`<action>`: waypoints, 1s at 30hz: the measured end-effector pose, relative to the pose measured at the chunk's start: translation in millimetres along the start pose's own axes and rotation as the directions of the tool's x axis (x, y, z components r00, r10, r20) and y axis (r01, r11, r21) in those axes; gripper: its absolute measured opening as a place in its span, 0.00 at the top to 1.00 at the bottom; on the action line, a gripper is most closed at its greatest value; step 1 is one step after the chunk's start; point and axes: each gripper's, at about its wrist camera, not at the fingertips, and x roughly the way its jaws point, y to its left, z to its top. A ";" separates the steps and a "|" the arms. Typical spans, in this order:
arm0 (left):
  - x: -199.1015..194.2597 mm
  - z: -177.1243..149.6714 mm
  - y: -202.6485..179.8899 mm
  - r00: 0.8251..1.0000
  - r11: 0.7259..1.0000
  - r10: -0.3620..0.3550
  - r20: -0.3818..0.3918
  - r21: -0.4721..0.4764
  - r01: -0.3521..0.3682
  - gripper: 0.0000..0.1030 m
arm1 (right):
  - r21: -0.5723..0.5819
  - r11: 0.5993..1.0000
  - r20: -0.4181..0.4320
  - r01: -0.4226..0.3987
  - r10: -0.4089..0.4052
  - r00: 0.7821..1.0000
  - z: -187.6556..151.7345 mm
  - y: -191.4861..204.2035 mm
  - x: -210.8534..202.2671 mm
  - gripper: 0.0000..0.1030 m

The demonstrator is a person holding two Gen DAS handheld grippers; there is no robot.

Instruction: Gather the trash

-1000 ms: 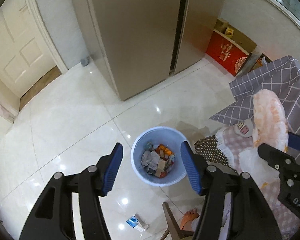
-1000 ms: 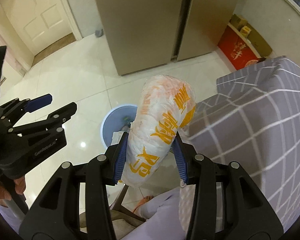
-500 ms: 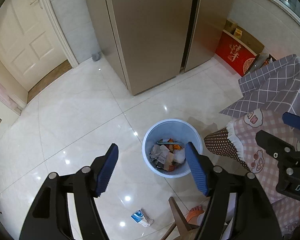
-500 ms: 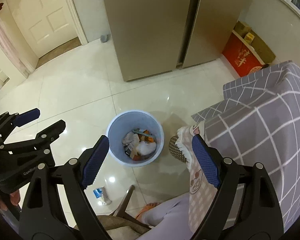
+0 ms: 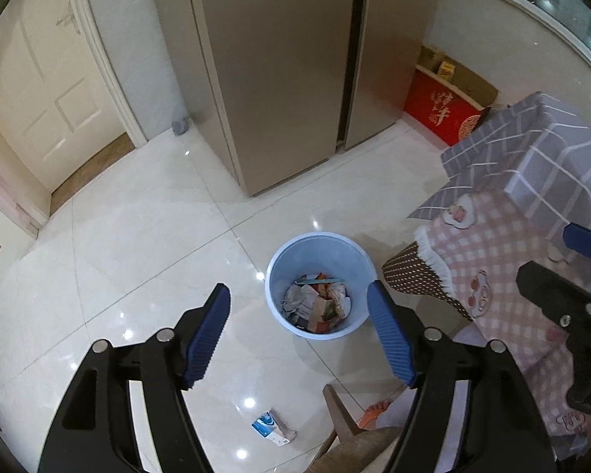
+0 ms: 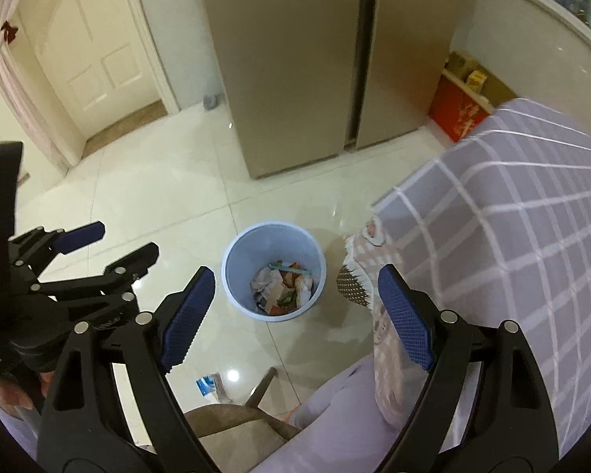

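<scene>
Both tongs stand wide apart with nothing between the blue pads. The left tongs (image 5: 299, 335) have just been opening further; the right tongs (image 6: 295, 311) sprang apart a moment ago.

In the left wrist view the blue bin (image 5: 291, 252) sits on the pale tiled floor (image 5: 138, 236) at centre, part-filled with crumpled paper and wrappers (image 5: 319, 303). A small blue-and-white packet (image 5: 270, 429) lies on the floor at lower centre, apart from the bin. At right, a checked cloth covers the counter (image 5: 547, 165), with a pink checked cloth (image 5: 492, 260) hanging over its near edge. The right tongs show at the right edge.

In the right wrist view the bin is at centre and the left tongs at the left edge.
</scene>
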 end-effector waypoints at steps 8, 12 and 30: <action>-50.5 -18.7 -26.9 0.994 0.999 -0.043 0.098 0.029 0.041 0.23 | 0.092 0.994 0.106 0.051 -0.061 0.992 -35.3 -22.6 -53.0 0.19; -76.9 -30.9 -40.9 0.985 0.996 -0.076 0.152 0.046 0.070 0.22 | 0.117 0.990 0.146 0.074 -0.091 0.985 -50.8 -31.9 -76.3 0.18; -177.8 -92.6 -81.9 0.909 0.979 -0.184 0.373 0.150 0.137 0.17 | 0.210 0.968 0.351 0.136 -0.204 0.914 -133.8 -36.3 -173.9 0.16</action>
